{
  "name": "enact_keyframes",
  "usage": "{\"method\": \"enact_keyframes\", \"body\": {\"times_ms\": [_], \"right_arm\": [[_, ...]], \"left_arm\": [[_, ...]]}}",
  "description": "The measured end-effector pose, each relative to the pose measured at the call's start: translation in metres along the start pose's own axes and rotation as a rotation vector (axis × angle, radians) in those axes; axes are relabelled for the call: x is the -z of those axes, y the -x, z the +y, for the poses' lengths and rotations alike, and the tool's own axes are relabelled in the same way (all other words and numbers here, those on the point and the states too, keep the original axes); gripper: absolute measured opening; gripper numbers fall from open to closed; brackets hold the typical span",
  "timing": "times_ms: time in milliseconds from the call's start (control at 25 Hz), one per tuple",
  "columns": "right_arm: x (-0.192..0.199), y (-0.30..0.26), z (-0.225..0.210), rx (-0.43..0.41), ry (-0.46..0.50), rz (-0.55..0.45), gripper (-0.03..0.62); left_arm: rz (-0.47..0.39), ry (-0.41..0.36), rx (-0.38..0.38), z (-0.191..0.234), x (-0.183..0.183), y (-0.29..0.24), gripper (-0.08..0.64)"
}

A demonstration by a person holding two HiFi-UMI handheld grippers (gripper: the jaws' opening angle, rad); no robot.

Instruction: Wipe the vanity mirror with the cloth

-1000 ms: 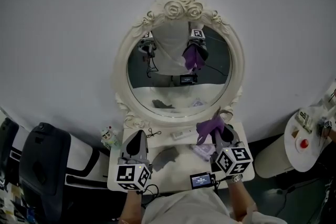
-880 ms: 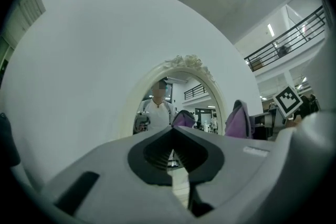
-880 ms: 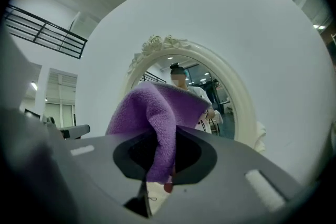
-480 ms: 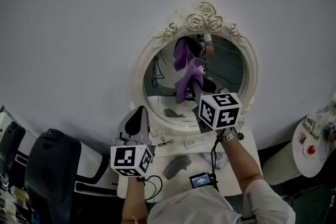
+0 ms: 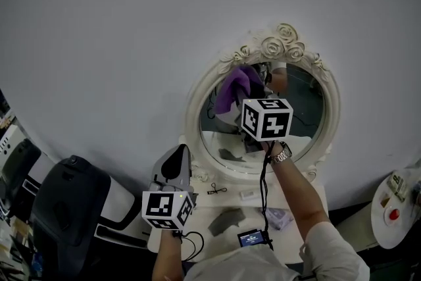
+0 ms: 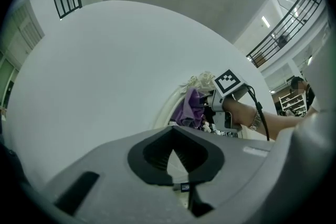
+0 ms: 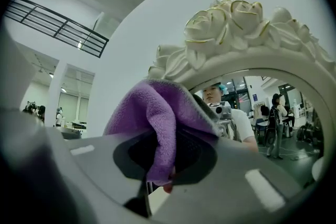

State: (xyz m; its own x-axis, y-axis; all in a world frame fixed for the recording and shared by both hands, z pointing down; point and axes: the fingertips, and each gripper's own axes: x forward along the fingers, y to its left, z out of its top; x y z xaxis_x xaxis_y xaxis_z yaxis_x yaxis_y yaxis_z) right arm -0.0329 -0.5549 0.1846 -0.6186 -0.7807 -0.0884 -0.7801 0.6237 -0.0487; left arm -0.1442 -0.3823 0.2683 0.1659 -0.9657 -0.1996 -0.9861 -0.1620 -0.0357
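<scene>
Holding the cloth (image 7: 157,113) clamped in my right gripper (image 7: 157,168) at the vanity mirror's (image 5: 308,108) upper left, I should press flat and sweep in overlapping strokes; my left gripper (image 6: 176,160) hangs closed, empty.

One vanity mirror (image 5: 309,108) at one o'clock. One purple cloth (image 5: 235,85). One left gripper (image 6: 176,148), one right gripper (image 7: 163,165): two in all. One black chair (image 5: 62,204) at eight o'clock. One round side table (image 5: 381,224) at four o'clock. One wristwatch (image 5: 281,153). One small screen (image 5: 252,237) at six o'clock.
</scene>
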Motion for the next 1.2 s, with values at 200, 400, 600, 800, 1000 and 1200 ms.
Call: {"method": "enact_keyframes", "body": {"times_ms": [200,400,600,800,1000,1200], "right_arm": [[-0.003,-0.006,-0.001,-0.007,0.018,0.009,0.058],[-0.011,0.007,-0.022,0.032,0.012,-0.020,0.058],[-0.017,0.027,-0.055,0.094,0.012,-0.039,0.058],[-0.019,0.050,-0.092,0.164,0.007,-0.049,0.058],[-0.015,0.073,-0.129,0.247,0.013,-0.048,0.058],[-0.010,0.090,-0.157,0.308,0.008,-0.035,0.058]], "left_arm": [[0.002,0.006,0.005,0.000,0.004,-0.003,0.002],[0.012,-0.003,0.047,-0.017,0.009,-0.013,0.002],[0.017,-0.005,0.094,-0.034,0.012,-0.022,0.002],[0.010,-0.007,0.143,-0.054,0.013,-0.031,0.002],[0.027,0.006,0.190,-0.073,0.021,-0.036,0.002],[0.024,0.002,0.246,-0.099,0.019,-0.040,0.002]]}}
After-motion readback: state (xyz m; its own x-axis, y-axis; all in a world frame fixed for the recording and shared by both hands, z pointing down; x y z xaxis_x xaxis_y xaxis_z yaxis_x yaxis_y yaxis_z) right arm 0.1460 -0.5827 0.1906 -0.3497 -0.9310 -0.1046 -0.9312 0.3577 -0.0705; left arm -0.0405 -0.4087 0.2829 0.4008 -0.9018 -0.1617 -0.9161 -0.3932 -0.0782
